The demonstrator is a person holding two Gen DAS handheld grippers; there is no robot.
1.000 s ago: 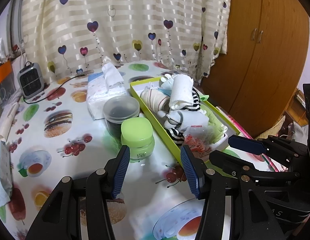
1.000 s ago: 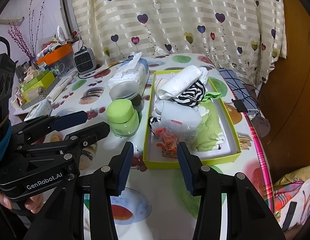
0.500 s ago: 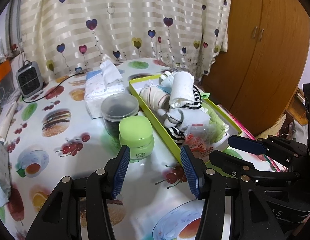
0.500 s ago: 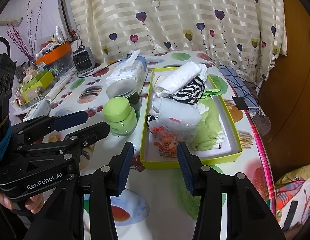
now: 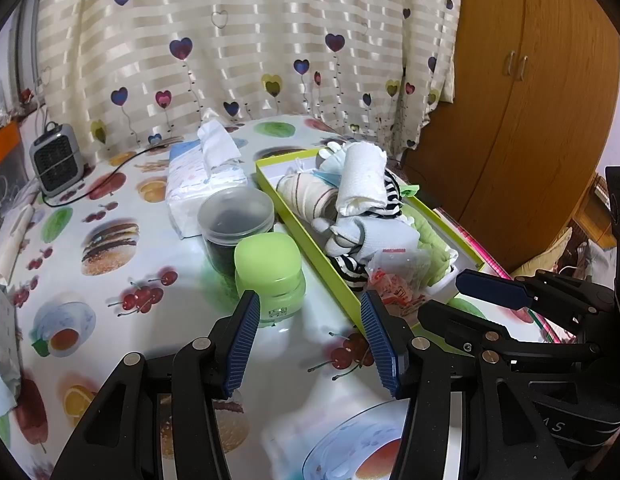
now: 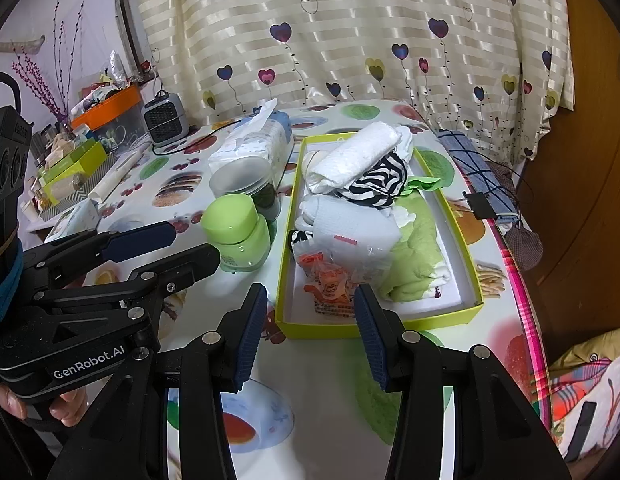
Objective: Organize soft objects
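While both tongs hover side by side low over the surface (image 5: pixel 110 216), the left tongs (image 5: pixel 306 344) and right tongs (image 6: pixel 308 334) gape, released and empty. At twelve o'clock of the right tongs, the tray (image 6: pixel 465 248) holds piled socks (image 6: pixel 349 162); from the left, at one o'clock.

- One yellow-green box (image 6: pixel 445 204) on the bench (image 6: pixel 349 400).
- Two jars: one green-lidded (image 6: pixel 236 232), one clear-lidded (image 6: pixel 246 180).
- One tissue pack (image 6: pixel 254 140).
- One small heater (image 6: pixel 166 118).
- Two hand-held grippers: left (image 5: pixel 306 336), right (image 6: pixel 310 330).
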